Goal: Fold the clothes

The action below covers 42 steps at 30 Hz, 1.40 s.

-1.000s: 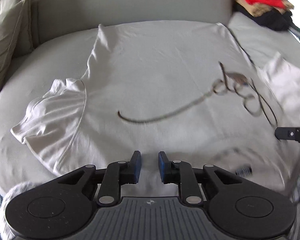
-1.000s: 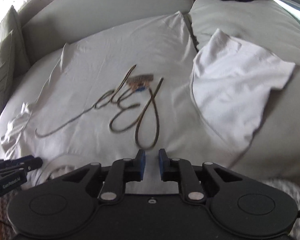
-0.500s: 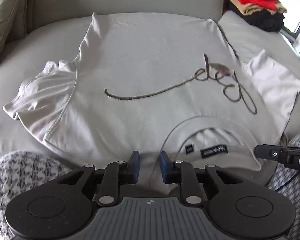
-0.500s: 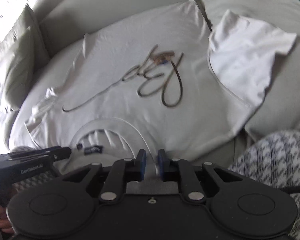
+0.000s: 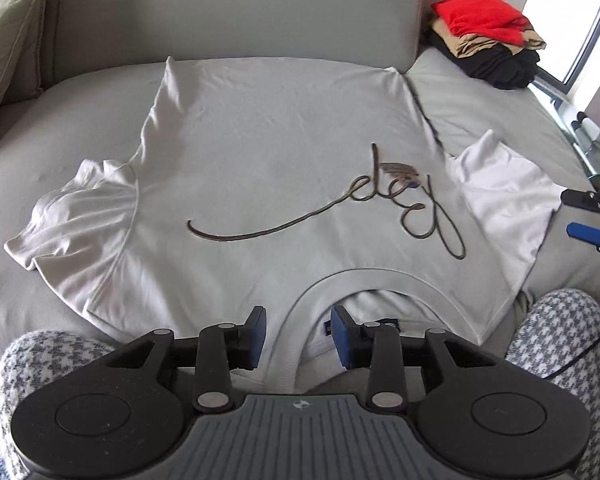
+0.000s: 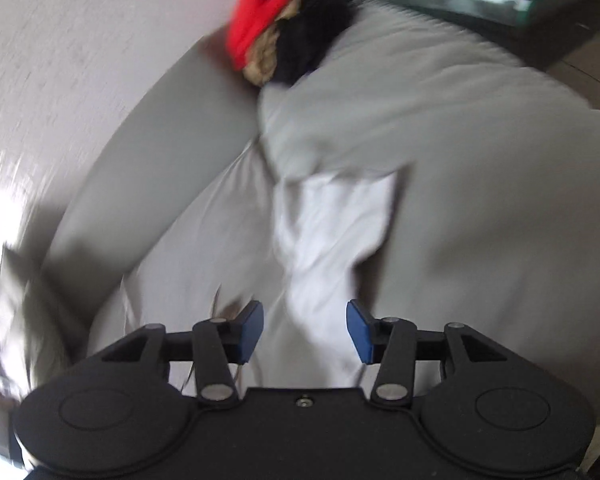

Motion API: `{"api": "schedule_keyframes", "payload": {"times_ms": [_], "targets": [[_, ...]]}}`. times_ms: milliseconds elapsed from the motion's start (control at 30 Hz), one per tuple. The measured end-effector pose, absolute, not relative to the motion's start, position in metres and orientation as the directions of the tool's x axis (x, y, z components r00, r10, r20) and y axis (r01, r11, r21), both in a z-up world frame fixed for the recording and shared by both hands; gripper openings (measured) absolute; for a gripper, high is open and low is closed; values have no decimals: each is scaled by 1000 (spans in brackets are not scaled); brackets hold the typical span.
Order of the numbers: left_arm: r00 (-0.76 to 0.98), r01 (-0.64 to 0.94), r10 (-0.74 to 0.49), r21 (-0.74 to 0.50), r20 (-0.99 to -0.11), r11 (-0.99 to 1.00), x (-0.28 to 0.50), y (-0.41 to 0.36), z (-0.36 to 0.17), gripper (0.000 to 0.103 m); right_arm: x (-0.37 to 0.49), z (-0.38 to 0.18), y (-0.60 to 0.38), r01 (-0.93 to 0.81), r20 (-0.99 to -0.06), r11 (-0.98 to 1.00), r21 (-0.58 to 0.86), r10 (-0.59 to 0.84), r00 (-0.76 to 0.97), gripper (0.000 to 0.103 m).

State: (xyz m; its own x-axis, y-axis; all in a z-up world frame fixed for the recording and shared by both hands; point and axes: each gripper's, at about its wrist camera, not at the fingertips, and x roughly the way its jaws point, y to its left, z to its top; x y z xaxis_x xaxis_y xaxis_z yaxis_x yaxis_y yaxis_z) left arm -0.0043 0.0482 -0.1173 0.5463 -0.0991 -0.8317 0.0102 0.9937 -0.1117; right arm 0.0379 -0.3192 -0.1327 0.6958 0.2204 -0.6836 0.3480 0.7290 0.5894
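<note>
A grey sofa [image 5: 228,16] fills the left wrist view, its seat cushions spread wide beneath a white T-shirt [image 5: 260,152] that lies flat and face up, the hem toward the backrest and the collar [image 5: 364,280] nearest the camera. A looping script design [image 5: 404,204] in dark thread runs across the chest. One sleeve [image 5: 80,216] bunches in soft wrinkles at the left of that view; the other sleeve [image 5: 508,200] lies flatter at the right, reaching onto the neighbouring cushion. An olive pillow [image 5: 4,40] leans at the sofa's left end. At the far right corner sits a folded stack of clothes [image 5: 488,36], red on top, tan beneath, black at the bottom, beside a bright window [image 5: 568,28]. The person's knees in houndstooth trousers [image 5: 560,336] frame the near edge of the shirt.

The left gripper [image 5: 298,334] hovers just above the collar with its blue-padded fingers [image 5: 342,336] spread apart, released and holding nothing, the collar band passing beneath the gap. The right gripper [image 6: 305,330], seen blurred in its own camera, is likewise released, its pads wide apart over the white sleeve [image 6: 328,248]; its fingertips also show at the right edge of the left wrist view, near that sleeve's cuff.
</note>
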Motion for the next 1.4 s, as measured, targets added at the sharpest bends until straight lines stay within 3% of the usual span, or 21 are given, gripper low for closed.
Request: {"api": "schedule_keyframes", "payload": {"times_ms": [100,300,367,533,567,733,900,1067,1133,1267,1400], "targets": [[541,11,-98,-110,-835,994,-5,47,-120,34,46,-142,-354,433,-671,659,615,150,726,37],[536,-3,-81,-98,-840,995,-5,50,-122,34,67,-160,-379,423,-626,609,671,160,763,29],[536,-9,-77,-97,-841,995,-4,51,-122,34,79,-162,-379,419,-640,640,644,151,754,15],[534,-8,-74,-93,-842,996,-5,51,-123,35,94,-164,-378,410,-647,660,630,153,747,9],[534,-7,-74,-92,-842,996,-6,51,-124,35,94,-160,-374,402,-645,677,616,140,751,3],[540,-9,-80,-101,-838,995,-6,53,-124,35,95,-135,-345,316,-610,782,537,100,786,3],[549,-17,-83,-111,-832,994,-8,55,-124,35,101,-106,-279,100,-581,917,387,158,798,3],[553,-36,-82,-122,-829,992,-10,62,-125,35,96,-101,-200,-147,-609,969,196,238,757,2],[553,-41,-80,-123,-829,992,-11,64,-126,35,93,-110,-179,-200,-648,963,182,270,712,3],[557,-45,-79,-125,-827,991,-12,68,-126,35,91,-130,-169,-220,-770,951,219,307,559,13],[555,-52,-78,-128,-828,990,-10,70,-128,35,93,-117,-206,-42,-740,980,197,177,649,13]]}}
